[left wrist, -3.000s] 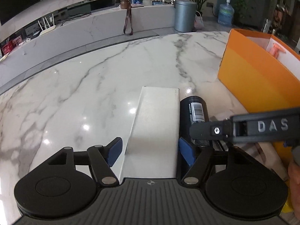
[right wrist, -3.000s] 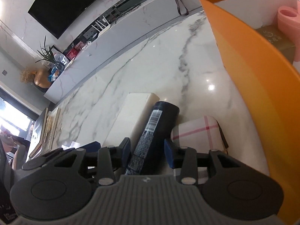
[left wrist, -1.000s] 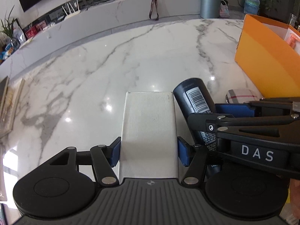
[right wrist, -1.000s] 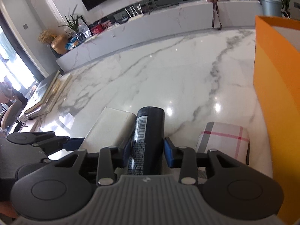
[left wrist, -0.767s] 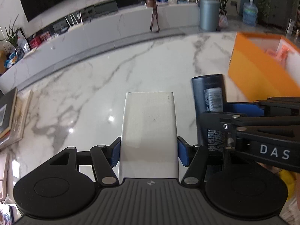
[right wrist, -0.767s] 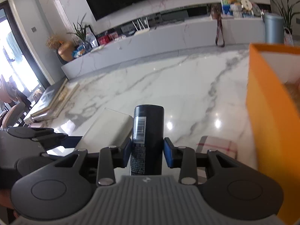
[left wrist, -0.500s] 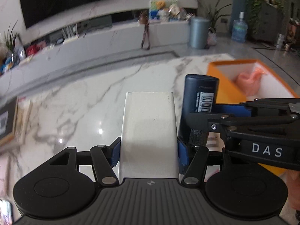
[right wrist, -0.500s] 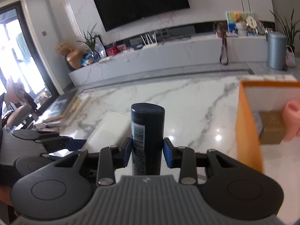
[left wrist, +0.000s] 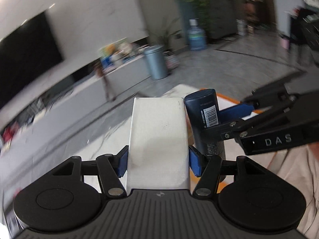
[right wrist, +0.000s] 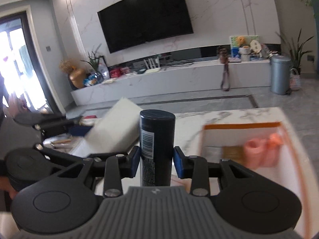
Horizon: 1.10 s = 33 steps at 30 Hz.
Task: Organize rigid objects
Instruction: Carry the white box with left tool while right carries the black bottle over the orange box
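My left gripper (left wrist: pixel 157 159) is shut on a white rectangular box (left wrist: pixel 158 137) and holds it high above the marble table (left wrist: pixel 111 139). My right gripper (right wrist: pixel 156 163) is shut on a dark blue cylindrical bottle (right wrist: pixel 156 147) with a barcode, held upright in the air. The bottle also shows in the left wrist view (left wrist: pixel 205 121), just right of the white box. The white box shows in the right wrist view (right wrist: pixel 115 131), to the bottle's left. The open orange box (right wrist: pixel 247 145) lies below and to the right, with a pink object (right wrist: pixel 259 151) inside.
The marble table (right wrist: pixel 229 115) ends just beyond the orange box. A long white TV bench (right wrist: pixel 179 79), a grey bin (right wrist: pixel 280 75) and a black TV (right wrist: pixel 145 23) stand beyond it.
Both grippers have lifted their objects off the table and tilted up. The views now look across the room, and the orange box lies lower, seen from above.
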Each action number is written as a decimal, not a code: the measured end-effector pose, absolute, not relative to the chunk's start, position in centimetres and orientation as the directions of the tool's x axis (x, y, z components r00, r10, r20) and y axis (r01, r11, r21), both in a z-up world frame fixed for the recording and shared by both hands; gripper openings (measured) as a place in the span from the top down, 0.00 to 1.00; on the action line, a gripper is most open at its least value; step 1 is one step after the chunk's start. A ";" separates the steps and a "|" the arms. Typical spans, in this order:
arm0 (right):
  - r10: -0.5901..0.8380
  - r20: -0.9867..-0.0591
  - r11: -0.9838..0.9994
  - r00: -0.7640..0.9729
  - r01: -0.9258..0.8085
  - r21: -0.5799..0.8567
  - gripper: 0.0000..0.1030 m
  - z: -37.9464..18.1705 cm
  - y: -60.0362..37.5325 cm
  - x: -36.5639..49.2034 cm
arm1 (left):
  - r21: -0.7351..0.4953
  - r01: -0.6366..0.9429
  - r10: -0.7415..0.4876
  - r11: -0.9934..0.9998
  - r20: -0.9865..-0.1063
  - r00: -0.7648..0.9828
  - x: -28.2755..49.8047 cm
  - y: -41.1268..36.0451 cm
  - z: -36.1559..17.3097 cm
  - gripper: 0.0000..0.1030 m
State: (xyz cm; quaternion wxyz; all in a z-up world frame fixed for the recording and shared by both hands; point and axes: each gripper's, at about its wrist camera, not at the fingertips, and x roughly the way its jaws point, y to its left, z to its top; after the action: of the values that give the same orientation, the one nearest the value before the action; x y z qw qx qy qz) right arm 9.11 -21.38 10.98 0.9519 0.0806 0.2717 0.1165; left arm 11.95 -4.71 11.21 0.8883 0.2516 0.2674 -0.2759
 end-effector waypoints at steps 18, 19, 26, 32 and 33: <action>0.209 -0.666 0.964 0.716 -0.036 0.264 0.64 7.0 -35.1 12.3 | 0.456 0.869 -0.407 0.189 -0.770 0.492 18.0 -15.8 -0.4 0.33; 0.210 -0.676 0.966 0.707 -0.044 0.255 0.64 6.7 -35.2 12.8 | 0.461 0.872 -0.405 0.166 -0.774 0.486 18.5 -16.1 -1.0 0.33; 0.221 -0.716 0.970 0.662 -0.076 0.230 0.64 5.5 -37.0 14.6 | 0.421 0.904 -0.420 0.071 -0.810 0.410 21.1 -18.8 -3.9 0.33; 0.238 -0.765 0.970 0.598 -0.104 0.220 0.64 3.9 -37.3 16.6 | 0.384 0.923 -0.378 0.006 -0.854 0.358 22.6 -19.9 -7.1 0.33; 0.232 -0.772 0.972 0.592 -0.109 0.209 0.64 3.5 -37.2 16.8 | 0.378 0.926 -0.370 0.004 -0.860 0.352 22.9 -20.0 -7.4 0.33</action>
State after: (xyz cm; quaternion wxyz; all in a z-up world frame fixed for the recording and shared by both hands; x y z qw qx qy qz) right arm 16.84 -37.21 3.52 0.8895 0.0699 0.4413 0.0957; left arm 22.90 -19.95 -7.45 0.6520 0.5011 0.2776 -0.4968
